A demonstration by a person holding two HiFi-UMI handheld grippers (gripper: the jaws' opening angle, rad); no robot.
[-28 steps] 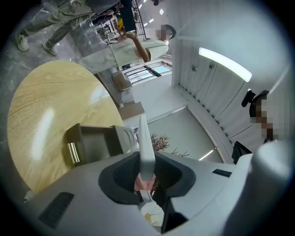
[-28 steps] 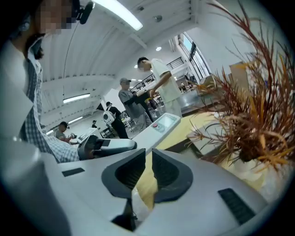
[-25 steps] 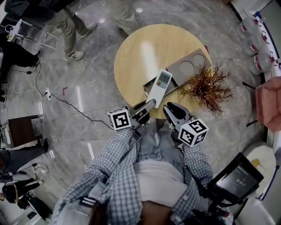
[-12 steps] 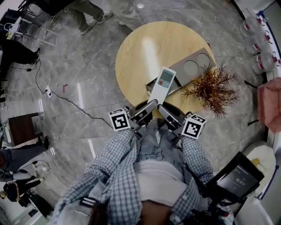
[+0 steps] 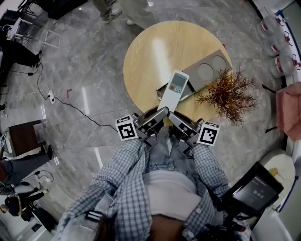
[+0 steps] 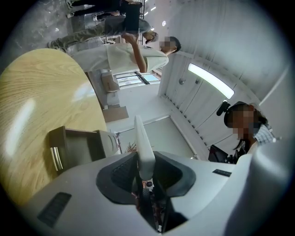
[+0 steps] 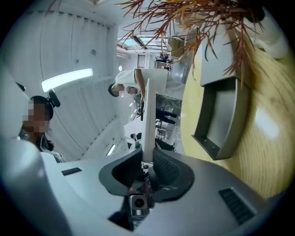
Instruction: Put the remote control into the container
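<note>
The white remote control (image 5: 173,91) hangs tilted over the near edge of the round wooden table (image 5: 150,52), its display end above the open grey container (image 5: 187,92). My left gripper (image 5: 161,113) is shut on the remote's near end. My right gripper (image 5: 173,117) meets the same end from the right, its jaws closing onto it. The left gripper view has the remote (image 6: 142,147) edge-on between the jaws, with the container (image 6: 78,146) to the left. Edge-on too in the right gripper view, the remote (image 7: 148,120) rises from the jaws beside the container (image 7: 221,120).
A grey panel with two round holes (image 5: 208,70) lies behind the container. A dried brown plant (image 5: 228,96) spreads at the table's right edge. Legs of people (image 5: 113,12) show on the marble floor beyond the table, and a cable (image 5: 70,110) runs across the floor at left.
My right gripper has swung in from the right to the remote's near end and closed around it. The left gripper kept its hold. The people beyond the table have walked further away.
</note>
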